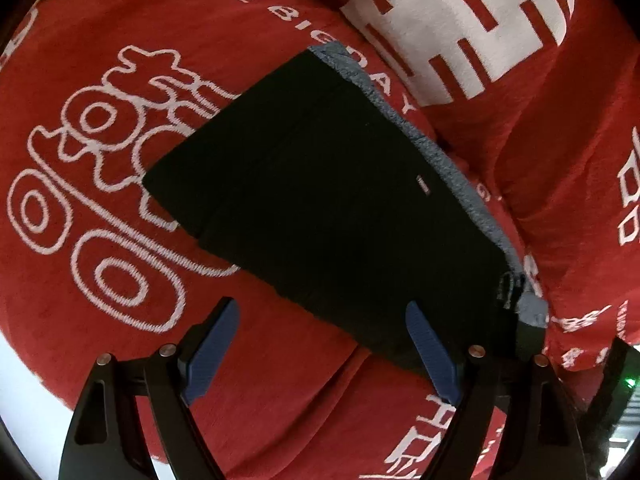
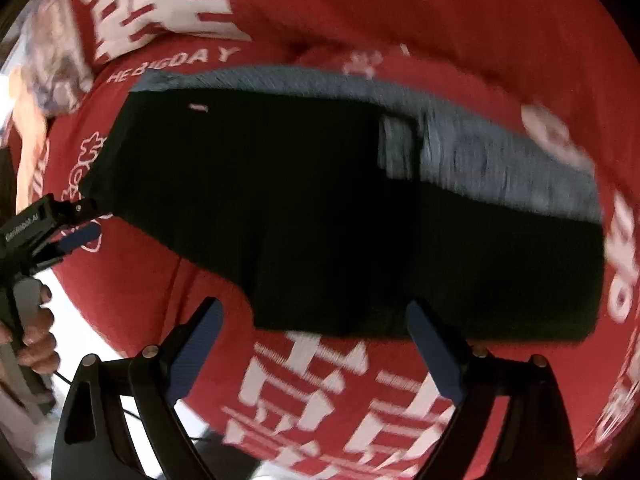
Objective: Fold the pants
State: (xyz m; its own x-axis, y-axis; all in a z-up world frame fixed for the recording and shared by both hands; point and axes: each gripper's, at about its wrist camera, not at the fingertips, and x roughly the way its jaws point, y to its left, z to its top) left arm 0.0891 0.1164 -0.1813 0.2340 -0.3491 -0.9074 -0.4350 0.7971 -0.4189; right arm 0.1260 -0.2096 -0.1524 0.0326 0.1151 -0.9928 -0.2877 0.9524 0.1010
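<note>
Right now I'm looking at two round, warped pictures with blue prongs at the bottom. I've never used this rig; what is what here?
Each picture comes from a camera on a hand-held gripper, looking along its two blue-padded fingers. One shows the left gripper, the other the right gripper. Both stand open and hold nothing. Below them lie dark pants, already folded into a compact block with a grey lining along one edge, on a red blanket with white lettering. In the right view, at the left edge, you also see the left gripper from outside, with the person's hand on its handle.
</note>
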